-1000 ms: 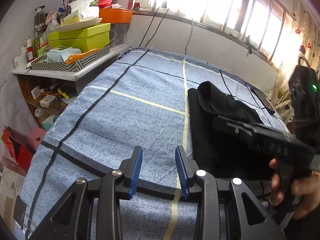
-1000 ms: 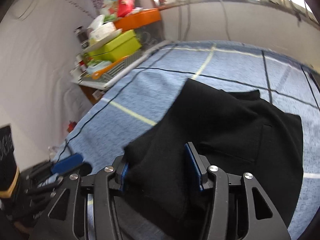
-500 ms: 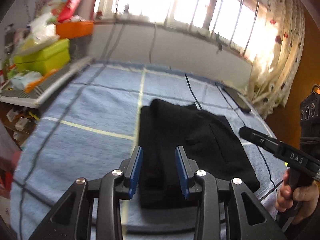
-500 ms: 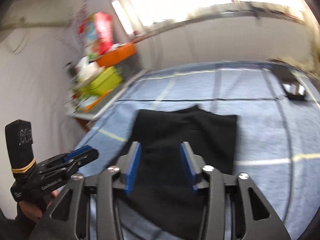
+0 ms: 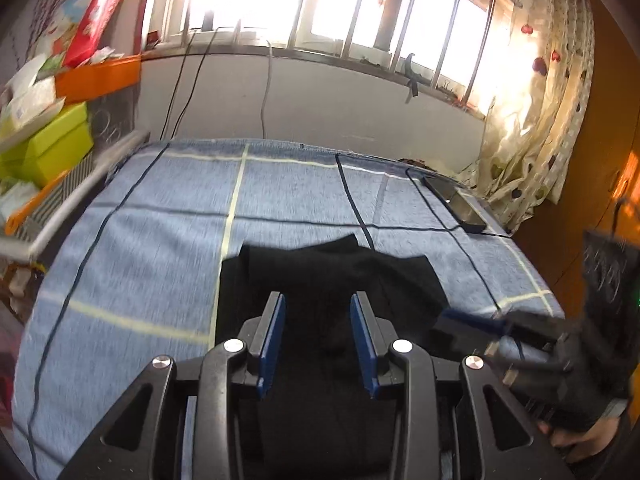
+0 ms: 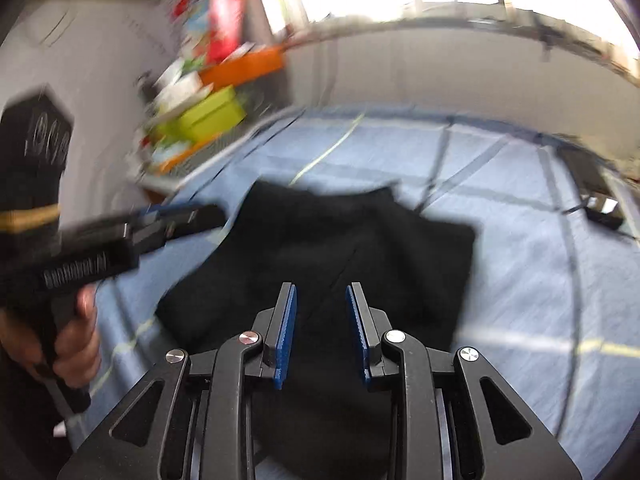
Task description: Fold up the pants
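The black pants (image 5: 320, 276) lie folded in a flat rectangle on the blue checked bed cover (image 5: 160, 216). My left gripper (image 5: 318, 336) is open and empty, held above the near part of the pants. My right gripper (image 6: 321, 332) is open and empty too, above the pants (image 6: 340, 248) from the right side. The right gripper also shows at the right of the left wrist view (image 5: 520, 336). The left gripper also shows at the left of the right wrist view (image 6: 160, 226). Both views are motion-blurred.
A cluttered shelf with green boxes (image 5: 44, 148) and an orange tray (image 5: 100, 78) stands left of the bed. A phone with cable (image 5: 456, 204) lies at the far right corner. A window wall and a curtain (image 5: 532, 140) lie beyond.
My right gripper has let go of the pants and drawn back. The pants now lie flat and folded. My left gripper has swung right, over the pants.
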Motion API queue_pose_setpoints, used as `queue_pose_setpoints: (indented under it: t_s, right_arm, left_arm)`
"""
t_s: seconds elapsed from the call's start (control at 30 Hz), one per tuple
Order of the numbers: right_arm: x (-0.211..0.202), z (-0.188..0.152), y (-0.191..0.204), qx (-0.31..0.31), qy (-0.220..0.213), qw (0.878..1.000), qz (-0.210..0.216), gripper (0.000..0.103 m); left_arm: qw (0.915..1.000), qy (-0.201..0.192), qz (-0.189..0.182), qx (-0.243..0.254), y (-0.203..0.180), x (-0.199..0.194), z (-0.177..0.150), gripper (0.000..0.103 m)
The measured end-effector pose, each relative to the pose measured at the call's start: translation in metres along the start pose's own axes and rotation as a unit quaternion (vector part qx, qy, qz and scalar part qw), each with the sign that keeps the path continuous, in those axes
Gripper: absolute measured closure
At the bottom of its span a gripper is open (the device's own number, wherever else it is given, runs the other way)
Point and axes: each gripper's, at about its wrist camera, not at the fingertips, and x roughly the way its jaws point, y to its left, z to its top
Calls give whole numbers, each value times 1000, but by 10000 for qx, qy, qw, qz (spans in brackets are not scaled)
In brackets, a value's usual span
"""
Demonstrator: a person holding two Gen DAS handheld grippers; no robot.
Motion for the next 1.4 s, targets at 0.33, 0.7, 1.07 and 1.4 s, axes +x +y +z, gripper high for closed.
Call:
queue_pose_setpoints:
  t_s: [0.33,0.7,1.07,1.4]
  right_arm:
    - [66,20,-51,195,605,9960,-625,77]
    - [48,14,-47,137,477,9956,-792,68]
    - [-9,-36,0,-116,381,9984,-403,57]
    - [-9,-59,20,-656,542,9935,-753,57]
  left_arm:
    - [9967,416,608,345,5,64,-4,61]
    - [9967,297,688,309,5,57,-8,58]
    - [9985,85,361,395,-15,-11,-39,58]
    - [9933,268,599,947,-27,-10,-74,58]
